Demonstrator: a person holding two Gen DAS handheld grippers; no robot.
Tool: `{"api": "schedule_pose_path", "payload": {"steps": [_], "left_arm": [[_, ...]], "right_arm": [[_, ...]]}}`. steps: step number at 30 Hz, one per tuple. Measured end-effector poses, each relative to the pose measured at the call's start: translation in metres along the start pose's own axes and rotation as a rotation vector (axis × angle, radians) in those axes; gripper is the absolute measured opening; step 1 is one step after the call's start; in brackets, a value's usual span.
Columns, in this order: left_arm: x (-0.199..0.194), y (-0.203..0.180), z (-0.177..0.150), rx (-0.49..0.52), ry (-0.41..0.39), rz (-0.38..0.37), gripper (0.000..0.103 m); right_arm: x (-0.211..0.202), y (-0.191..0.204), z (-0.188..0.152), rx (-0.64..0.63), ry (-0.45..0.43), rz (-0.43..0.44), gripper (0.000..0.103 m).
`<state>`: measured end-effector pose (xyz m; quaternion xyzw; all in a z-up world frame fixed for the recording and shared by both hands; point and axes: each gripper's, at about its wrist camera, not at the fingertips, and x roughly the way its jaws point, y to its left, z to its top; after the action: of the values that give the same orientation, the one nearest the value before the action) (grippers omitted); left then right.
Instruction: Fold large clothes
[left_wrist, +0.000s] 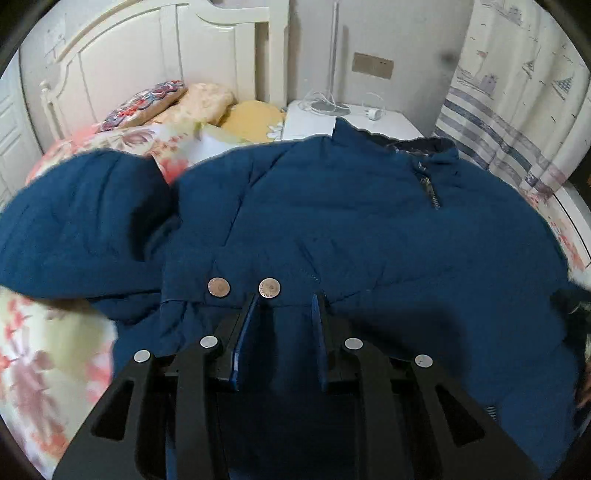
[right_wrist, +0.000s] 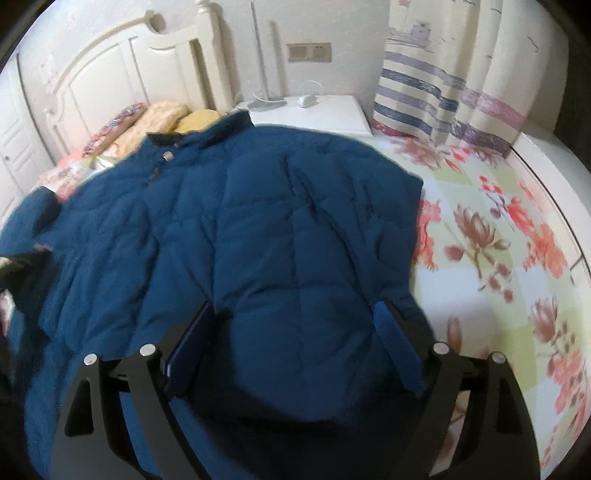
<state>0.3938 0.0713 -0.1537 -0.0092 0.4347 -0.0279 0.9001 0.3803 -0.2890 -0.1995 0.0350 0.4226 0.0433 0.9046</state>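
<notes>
One blue padded jacket (left_wrist: 369, 229) was spread on the bed (right_wrist: 491, 236), its collar (left_wrist: 391, 147) turned towards the headboard (left_wrist: 147, 62). Two metal snaps (left_wrist: 218, 287) were counted on a flap near its hem, and one zipper (left_wrist: 430, 192) below the collar. The left gripper (left_wrist: 286, 301) was seen with its fingers (left_wrist: 245, 332) drawn narrow over the hem; whether fabric was pinched could not be told. The right gripper (right_wrist: 295, 314) was held with fingers (right_wrist: 397, 347) spread wide over the jacket, nothing pinched. Three pillows (left_wrist: 207, 103) were piled by the headboard, one nightstand (left_wrist: 369, 122) beside them, one striped curtain (right_wrist: 443, 88) beyond.
</notes>
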Motion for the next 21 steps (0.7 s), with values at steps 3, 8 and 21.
{"api": "schedule_pose_path", "payload": {"steps": [3, 8, 21], "left_arm": [[0.005, -0.004, -0.011, 0.078, -0.057, 0.019, 0.017], [0.013, -0.024, -0.011, 0.145, -0.05, 0.123, 0.018], [0.007, -0.014, -0.009, 0.111, -0.048, 0.085, 0.018]], "right_arm": [[-0.02, -0.018, 0.027, 0.081, -0.101, -0.029, 0.086], [-0.001, -0.009, 0.071, 0.107, -0.132, -0.037, 0.055], [0.061, 0.046, 0.083, -0.065, -0.007, -0.209, 0.056]]}}
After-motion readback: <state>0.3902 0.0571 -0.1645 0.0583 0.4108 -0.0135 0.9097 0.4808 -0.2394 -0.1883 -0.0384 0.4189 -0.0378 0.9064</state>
